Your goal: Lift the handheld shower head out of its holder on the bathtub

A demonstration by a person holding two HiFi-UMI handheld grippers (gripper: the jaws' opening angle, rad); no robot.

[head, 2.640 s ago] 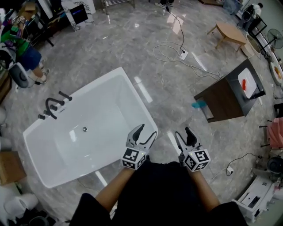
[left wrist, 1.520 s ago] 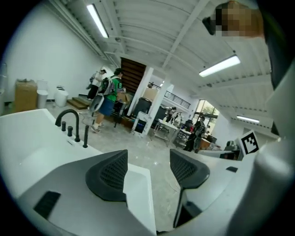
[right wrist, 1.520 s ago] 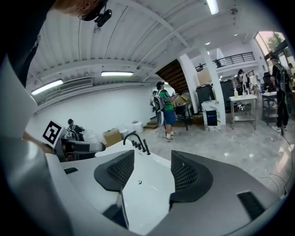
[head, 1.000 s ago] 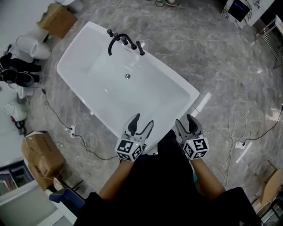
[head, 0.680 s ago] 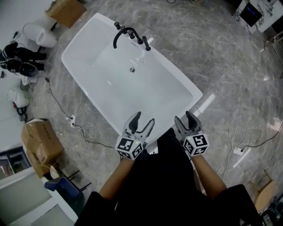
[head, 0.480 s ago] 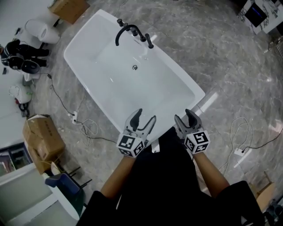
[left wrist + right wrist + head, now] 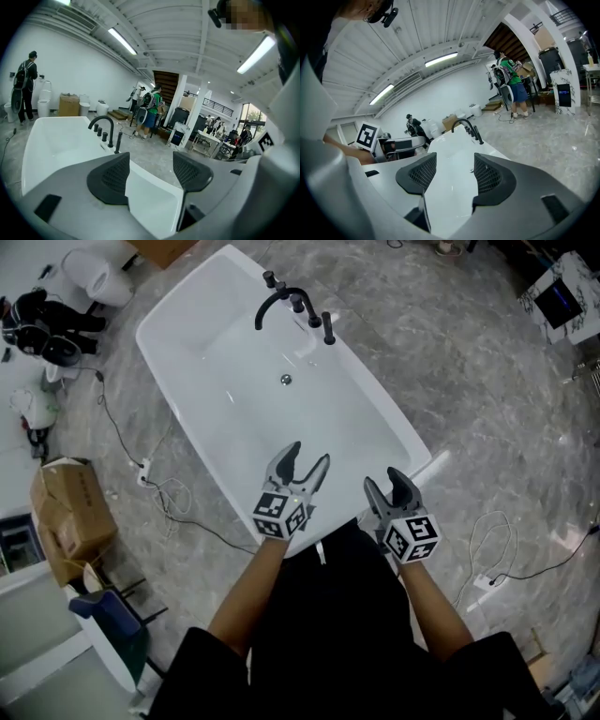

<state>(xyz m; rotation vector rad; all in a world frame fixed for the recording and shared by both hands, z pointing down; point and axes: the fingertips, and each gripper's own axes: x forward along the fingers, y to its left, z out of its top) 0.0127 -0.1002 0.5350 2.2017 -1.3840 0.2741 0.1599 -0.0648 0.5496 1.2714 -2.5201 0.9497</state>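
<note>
A white bathtub (image 7: 272, 418) lies diagonally on the marble floor. On its far rim a black faucet set (image 7: 286, 301) stands, and beside it the black handheld shower head (image 7: 327, 328) sits upright in its holder. My left gripper (image 7: 300, 465) hovers open and empty over the tub's near end. My right gripper (image 7: 393, 489) is open and empty just past the near right corner. The left gripper view shows the shower head (image 7: 118, 140) far beyond the open jaws of the left gripper (image 7: 150, 166). In the right gripper view the shower head (image 7: 479, 136) is far beyond the right gripper (image 7: 451, 174).
Left of the tub, cables (image 7: 164, 488) trail past a cardboard box (image 7: 64, 519) and a blue chair (image 7: 108, 620). Toilets (image 7: 94, 276) stand at the top left. A power strip (image 7: 487, 582) with a cord lies on the floor at the right. People (image 7: 149, 105) stand beyond the tub.
The view has swung round to the tub's end opposite the faucet and closed in. Both grippers have come forward, the left now over the tub's near rim. Both jaws stay open.
</note>
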